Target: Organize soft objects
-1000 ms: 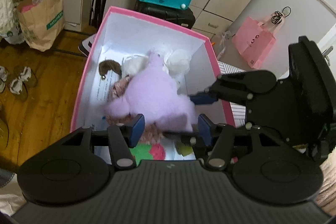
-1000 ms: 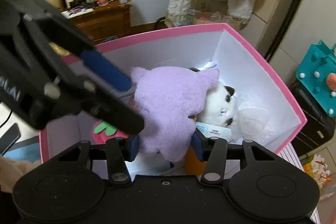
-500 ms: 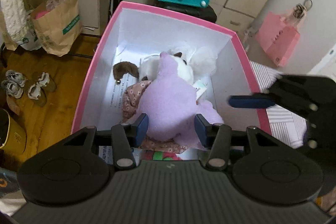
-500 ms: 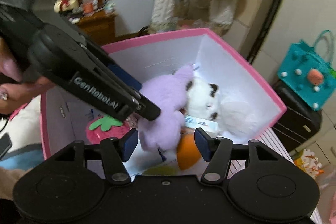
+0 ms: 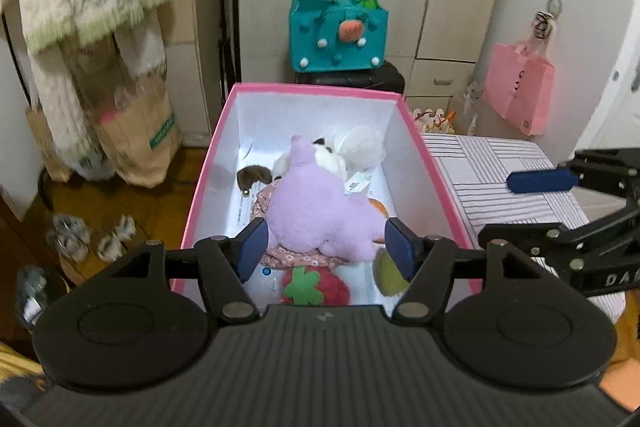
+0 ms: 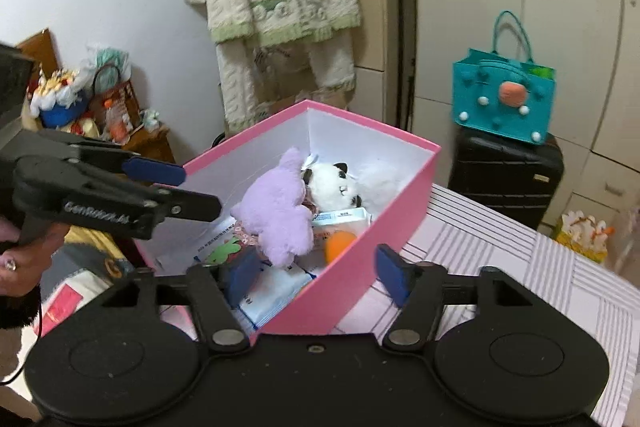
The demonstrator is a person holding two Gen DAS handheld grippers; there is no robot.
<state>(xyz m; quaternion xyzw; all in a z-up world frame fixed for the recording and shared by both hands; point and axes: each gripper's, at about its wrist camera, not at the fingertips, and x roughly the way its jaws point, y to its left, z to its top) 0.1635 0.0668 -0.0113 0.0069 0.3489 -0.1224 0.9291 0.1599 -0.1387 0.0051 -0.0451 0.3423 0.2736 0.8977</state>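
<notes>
You see worktop point(image 6: 520, 267) under white cloth with grey stripes. Pink box point(image 5: 436, 167), white inside, sits directly on it at your left edge, one corner overhanging in right wrist view. Rest of striped cloth to box's right lies bare. Wooden floor point(image 5: 152, 203) below carries slippers point(image 5: 92, 239), paper bag point(image 5: 136, 143).

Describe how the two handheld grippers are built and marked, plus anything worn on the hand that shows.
Both are matte black plastic. The left gripper and right gripper each have a ribbed body, two round discs, silver pivot screws and angular linkage arms ending in blue pads. Seen from the right wrist, the left one carries white "GenRobot.AI" lettering. The hand holding it wears a ring; a thin dark cable hangs below.
</notes>
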